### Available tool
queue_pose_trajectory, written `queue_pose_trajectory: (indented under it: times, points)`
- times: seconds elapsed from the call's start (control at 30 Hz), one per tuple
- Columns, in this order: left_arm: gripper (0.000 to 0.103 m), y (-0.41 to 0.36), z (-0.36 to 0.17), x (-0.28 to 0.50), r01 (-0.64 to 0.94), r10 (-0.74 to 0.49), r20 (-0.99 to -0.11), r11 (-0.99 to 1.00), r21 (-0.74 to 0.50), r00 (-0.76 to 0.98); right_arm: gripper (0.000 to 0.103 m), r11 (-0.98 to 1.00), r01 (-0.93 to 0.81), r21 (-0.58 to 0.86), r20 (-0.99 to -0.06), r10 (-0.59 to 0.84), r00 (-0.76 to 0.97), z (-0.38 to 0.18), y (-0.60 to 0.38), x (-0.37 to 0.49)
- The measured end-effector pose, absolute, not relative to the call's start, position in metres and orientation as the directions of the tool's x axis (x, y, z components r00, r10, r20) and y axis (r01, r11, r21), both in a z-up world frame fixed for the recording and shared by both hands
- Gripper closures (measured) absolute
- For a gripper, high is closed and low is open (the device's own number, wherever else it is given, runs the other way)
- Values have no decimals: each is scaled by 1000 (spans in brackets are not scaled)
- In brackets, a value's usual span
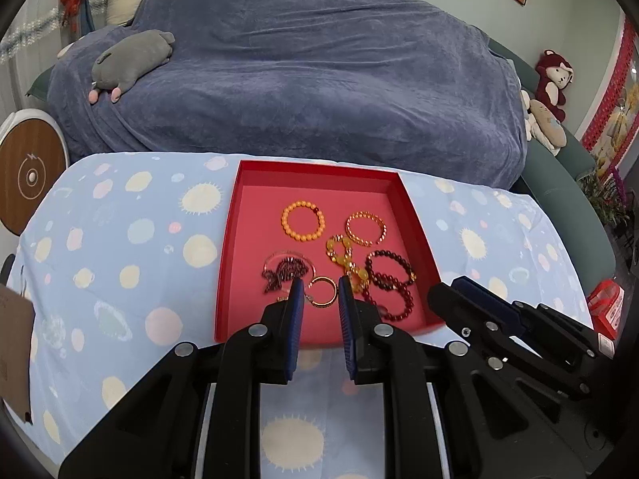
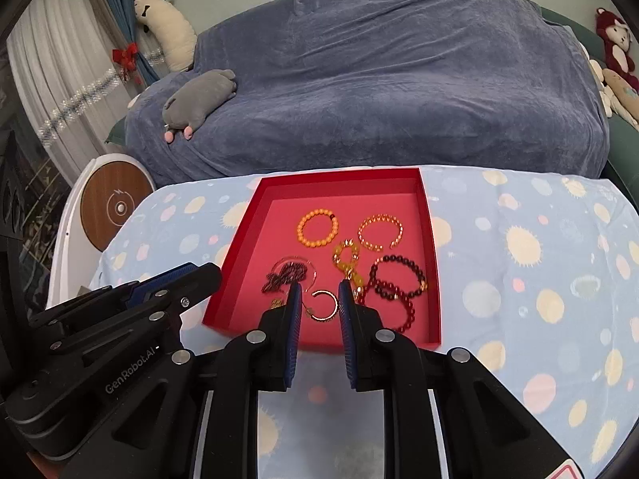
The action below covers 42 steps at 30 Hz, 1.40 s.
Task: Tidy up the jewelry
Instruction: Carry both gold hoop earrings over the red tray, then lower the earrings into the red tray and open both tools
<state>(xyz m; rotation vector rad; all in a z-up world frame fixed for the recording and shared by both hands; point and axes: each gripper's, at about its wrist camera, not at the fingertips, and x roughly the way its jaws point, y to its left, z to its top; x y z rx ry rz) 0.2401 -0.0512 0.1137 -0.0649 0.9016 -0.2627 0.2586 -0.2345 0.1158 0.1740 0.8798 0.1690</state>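
Red tray [image 1: 243, 239] sits mid-worktop, holding all the jewelry: orange bead bracelet [image 1: 302, 220] at 12 o'clock, dark red bead bracelets [image 1: 393, 283] at 4 o'clock, gold ring [image 1: 322, 291] at 6 o'clock. Left tongs [image 1: 318, 291] and right tongs [image 2: 318, 293] hover over the near rim, narrowly parted, empty. Risk: the crowded, touching pieces may snag and lift together.

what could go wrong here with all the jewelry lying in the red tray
The yellow bead strand lies against the dark red bead bracelets, so lifting one may drag the other. The thin gold open ring lies flat, so narrow jaws could slip off it. The shallow red cardboard tray sits on a loose spotted blue cloth and may slide if nudged.
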Motion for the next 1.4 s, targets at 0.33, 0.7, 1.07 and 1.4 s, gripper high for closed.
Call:
queue_pose_trajectory:
  times: [0.33,0.7,1.07,1.4]
  points:
    - [86,-60,96,290,192,-230,-785,971,-144,575,86,971,-40,234,-759,208,617,99,-238,317]
    - [86,-61,68,327,173,-209,-813,976,-135,543,86,973,-14,231,-784,195,589,75,-237,351]
    - [86,-60,53,347,161,-194,-826,979,-127,529,86,978,-9,208,-805,176,566,58,-233,370]
    - [85,-58,46,350,152,-190,-831,980,-128,523,85,979,-6,203,-817,173,550,50,-230,375]
